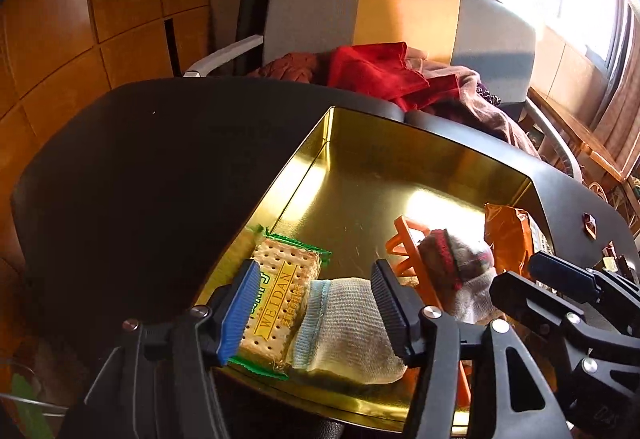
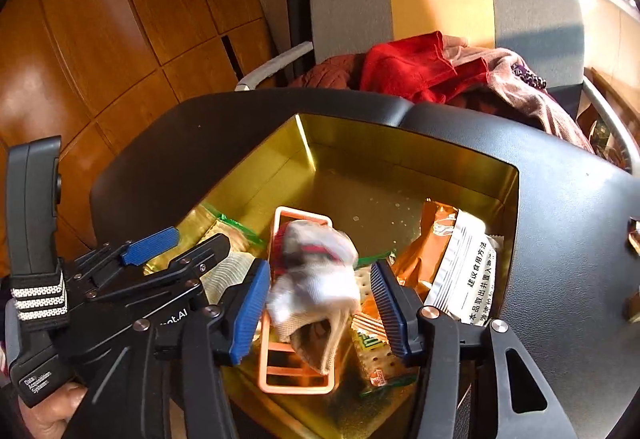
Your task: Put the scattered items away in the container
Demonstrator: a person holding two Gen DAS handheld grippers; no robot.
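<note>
Left gripper (image 1: 316,299) in the left wrist view: jaws spread wide over the near-left part of the gold tin (image 1: 360,143), pads not pressing on anything. Between and just below them lie a cracker pack (image 1: 276,295) w/ green wrapper edges and a pale sock (image 1: 340,323) w/ a light-blue cuff, both resting on the tin floor, sock overlapping the pack's right side. Further right in the tin: an orange plastic rack (image 1: 404,247), a grey-and-red sock (image 1: 460,271) draped on it, and an orange snack bag (image 1: 508,235) against the right wall. Right gripper (image 1: 516,271) pokes in from the right edge, beside the grey-and-red sock; can't judge its jaws from this angle. Tin sits on a black table (image 1: 140,167); behind it a grey-and-yellow chair (image 1: 400,7) piled w/ red cloth (image 1: 380,71).

Right wrist view: right gripper (image 2: 320,303) jaws apart, grey-and-red sock (image 2: 320,271) blurred between them, over the rack (image 2: 296,371). Pads look clear of the sock, so it's let go. To the right inside the tin (image 2: 404,143): a second cracker pack (image 2: 372,351), the snack bag (image 2: 428,251) and a white sachet (image 2: 472,279) w/ printed text. Left gripper (image 2: 176,243) comes in at left, jaws apart, held by a hand (image 2: 44,415) at the bottom-left corner. Table (image 2: 568,239) surrounds the tin.
</note>
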